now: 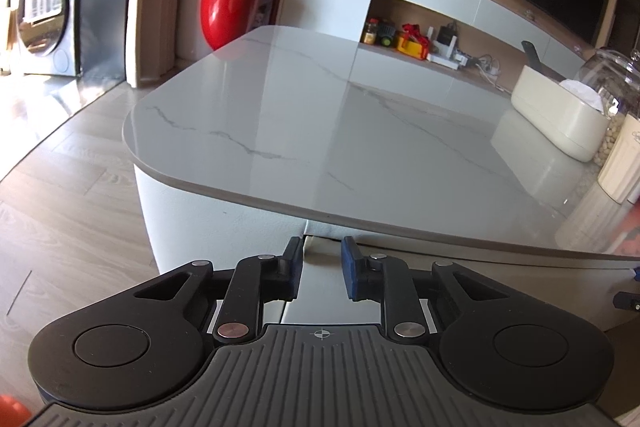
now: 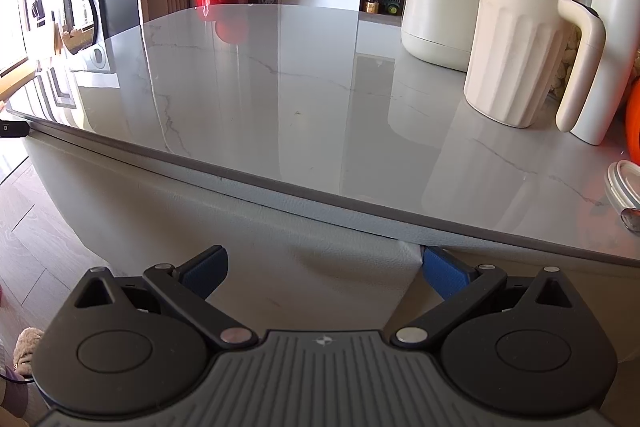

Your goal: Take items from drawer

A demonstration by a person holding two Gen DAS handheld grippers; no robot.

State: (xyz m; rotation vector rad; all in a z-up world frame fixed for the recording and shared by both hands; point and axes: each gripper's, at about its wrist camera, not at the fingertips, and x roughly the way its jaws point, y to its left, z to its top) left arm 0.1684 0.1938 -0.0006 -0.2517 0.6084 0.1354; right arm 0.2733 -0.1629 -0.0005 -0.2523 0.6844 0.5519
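Left wrist view is showing the left gripper (image 1: 321,269), black-linked with blue rubbery pads, its jaws standing partly apart just below the thin grey rim of the glossy white marble-look tabletop (image 1: 320,115). Between the pads a pale, smooth vertical edge is showing, where two white front panels of the table base are meeting at a narrow seam (image 1: 305,227); whether the pads are pressing on that edge cannot be told, and no drawer interior or items inside it are showing. The tabletop is running away with rounded corners and faint grey veining, mirroring the room. At its right side a cream oval tissue box (image 1: 560,115) with matte walls is sitting beside a clear glass jar (image 1: 612,79) holding pale nuts. Beyond the table a shiny red rounded bin (image 1: 230,3) is standing on the pale wood-grain floor (image 1: 60,211).

Right wrist view is showing the right gripper (image 2: 322,269) with its blue pads spread wide and nothing between them, hovering before the lightly textured white panel (image 2: 280,227) under the tabletop edge. A ribbed cream mug (image 2: 516,47) lettered "Coffee Day", with a chunky handle, is standing on the marble beside a tall off-white flask (image 2: 608,39).
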